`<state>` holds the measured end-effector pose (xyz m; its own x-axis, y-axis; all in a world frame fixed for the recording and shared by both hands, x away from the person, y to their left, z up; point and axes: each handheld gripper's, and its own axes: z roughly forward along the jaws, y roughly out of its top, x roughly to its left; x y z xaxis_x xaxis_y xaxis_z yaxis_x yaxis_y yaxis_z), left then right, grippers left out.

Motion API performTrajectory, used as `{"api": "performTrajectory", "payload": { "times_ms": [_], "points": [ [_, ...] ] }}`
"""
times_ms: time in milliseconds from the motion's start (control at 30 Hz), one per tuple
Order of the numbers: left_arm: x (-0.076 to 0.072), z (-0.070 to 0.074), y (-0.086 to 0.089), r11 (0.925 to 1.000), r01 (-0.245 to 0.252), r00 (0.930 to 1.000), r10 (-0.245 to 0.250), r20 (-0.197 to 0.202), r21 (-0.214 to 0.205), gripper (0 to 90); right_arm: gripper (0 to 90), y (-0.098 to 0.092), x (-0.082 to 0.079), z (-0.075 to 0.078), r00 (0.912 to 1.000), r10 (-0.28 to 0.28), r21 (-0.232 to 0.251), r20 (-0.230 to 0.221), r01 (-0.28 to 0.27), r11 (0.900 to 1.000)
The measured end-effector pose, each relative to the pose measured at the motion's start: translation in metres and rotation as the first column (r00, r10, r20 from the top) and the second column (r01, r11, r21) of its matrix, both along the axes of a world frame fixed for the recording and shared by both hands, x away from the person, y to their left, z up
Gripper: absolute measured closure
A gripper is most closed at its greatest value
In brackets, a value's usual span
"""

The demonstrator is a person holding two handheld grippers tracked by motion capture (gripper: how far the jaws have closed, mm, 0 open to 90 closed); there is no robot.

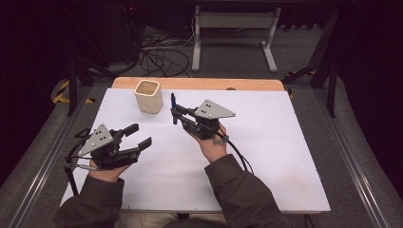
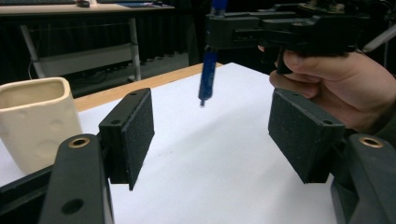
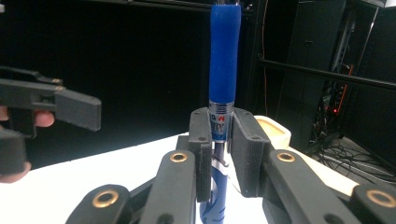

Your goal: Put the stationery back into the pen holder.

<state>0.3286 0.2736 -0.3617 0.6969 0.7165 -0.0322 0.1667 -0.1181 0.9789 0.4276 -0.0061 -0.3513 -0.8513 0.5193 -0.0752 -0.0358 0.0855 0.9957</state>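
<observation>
Left tool [image 1: 140, 137] hangs spread and empty; right tool [image 3: 219, 140] pinches the blue pen [image 3: 223, 88] upright above the surface [image 1: 266, 156], beside the cup [image 1: 148, 96]. A tilt could miss the cup's mouth.

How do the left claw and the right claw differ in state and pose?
The left claw is open with nothing between its pads; the right claw is shut on a blue pen. The left claw is near the table's left edge; the right claw is close to the cup. Both are black, each in one hand.
</observation>
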Motion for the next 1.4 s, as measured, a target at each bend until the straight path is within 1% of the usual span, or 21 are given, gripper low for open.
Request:
{"api": "performTrajectory", "payload": {
  "times_ms": [133,233,467,700,933,1033,1133,1233,1400],
  "points": [
    [0.000,0.000,0.001,1.0000,0.003,1.0000,-0.003,-0.001,0.002,29.5,79.1,0.008,0.007,0.002,1.0000,0.003,0.010,0.002,-0.003,1.0000],
    [0.000,-0.001,0.002,1.0000,0.001,1.0000,-0.001,-0.007,0.000,27.7,79.0,0.012,0.012,0.003,1.0000,-0.002,0.017,-0.003,0.002,0.9999],
    [-0.001,-0.001,0.006,1.0000,-0.009,0.9999,0.009,-0.006,-0.003,25.3,79.0,0.024,0.026,0.006,0.9999,0.001,0.042,-0.013,0.000,0.9991],
    [-0.001,-0.002,0.009,0.9996,-0.028,0.9996,0.028,-0.003,-0.010,23.6,79.0,0.037,0.040,0.004,0.9998,-0.003,0.036,-0.019,0.004,0.9994],
    [0.000,-0.003,0.009,0.9997,-0.024,0.9997,0.024,-0.005,-0.011,23.2,79.0,0.049,0.056,0.006,0.9998,-0.016,0.043,-0.015,0.017,0.9989],
    [0.000,-0.004,0.010,0.9997,-0.023,0.9997,0.023,-0.007,-0.007,23.1,79.0,0.054,0.062,0.008,0.9998,-0.021,0.061,-0.004,0.021,0.9979],
    [0.000,-0.004,0.011,0.9996,-0.025,0.9997,0.025,-0.007,-0.013,23.1,79.0,0.062,0.069,0.010,0.9996,-0.028,0.044,0.002,0.028,0.9986],
    [0.000,-0.003,0.012,0.9996,-0.024,0.9997,0.024,-0.005,-0.015,23.1,79.0,0.069,0.074,0.011,0.9997,-0.026,0.048,0.005,0.025,0.9985],
    [0.001,-0.004,0.014,0.9995,-0.029,0.9996,0.029,-0.003,-0.011,23.1,79.0,0.082,0.082,0.009,0.9995,-0.031,0.035,0.007,0.031,0.9989]
  ]
}}
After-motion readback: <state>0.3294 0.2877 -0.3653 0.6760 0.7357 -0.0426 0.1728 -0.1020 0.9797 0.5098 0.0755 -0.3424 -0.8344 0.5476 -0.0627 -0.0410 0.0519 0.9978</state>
